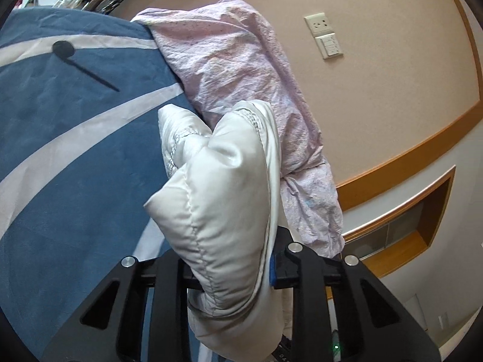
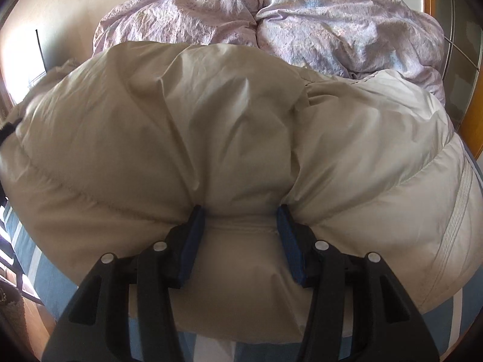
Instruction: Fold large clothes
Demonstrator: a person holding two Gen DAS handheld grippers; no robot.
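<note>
The left gripper (image 1: 229,274) is clamped on a bunched fold of the white padded jacket (image 1: 223,187). The right gripper (image 2: 241,238), jaws partly apart, pinches a thick ridge of it. The jacket lies on the blue-and-white bedspread (image 1: 75,138), with a crumpled lilac quilt (image 2: 302,21) behind, against the wall.

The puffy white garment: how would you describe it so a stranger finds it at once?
Start at the blue bedcover with white stripes. Before the crumpled lilac quilt lies the puffy white garment, pinched by both grippers; unlike the quilt, it is plain, smooth and stitched.
</note>
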